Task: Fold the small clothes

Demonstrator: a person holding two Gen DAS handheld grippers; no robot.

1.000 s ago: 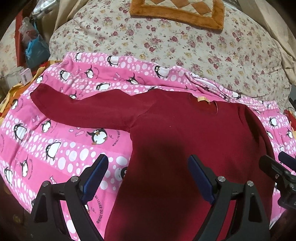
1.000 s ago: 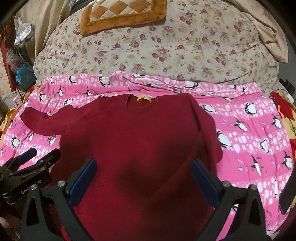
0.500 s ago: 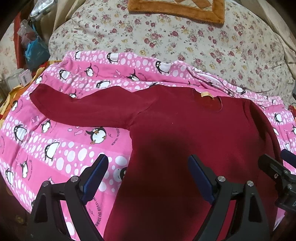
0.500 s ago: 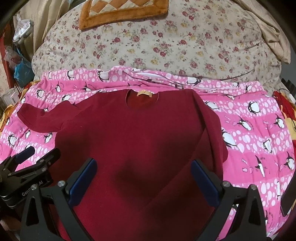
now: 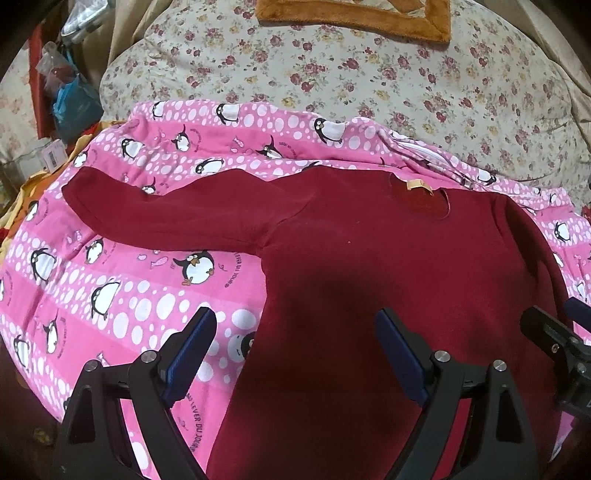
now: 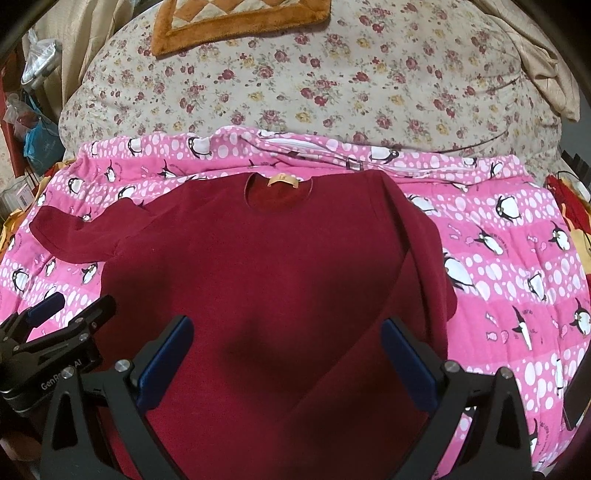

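A dark red long-sleeved sweater [image 5: 369, 266] lies flat on a pink penguin blanket [image 5: 122, 295], collar away from me. Its left sleeve [image 5: 166, 218] stretches out to the left. Its right sleeve [image 6: 417, 273] is folded in over the body. My left gripper [image 5: 295, 354] is open and empty above the sweater's lower left edge. My right gripper [image 6: 284, 365] is open and empty above the sweater's lower middle [image 6: 280, 280]. Each gripper also shows at the edge of the other's view, the left one [image 6: 62, 314] and the right one [image 5: 554, 321].
A floral quilt [image 6: 295, 81] bulges behind the blanket [image 6: 517, 258], with an orange-bordered cushion [image 6: 236, 22] on top. Bags and boxes [image 5: 70, 107] crowd the far left. A dark flat object [image 6: 576, 398] lies at the blanket's right edge.
Both grippers have drifted slightly back and up, so the sweater sits a little lower and more fully in view. Both jaws stay open. The sweater has not moved.
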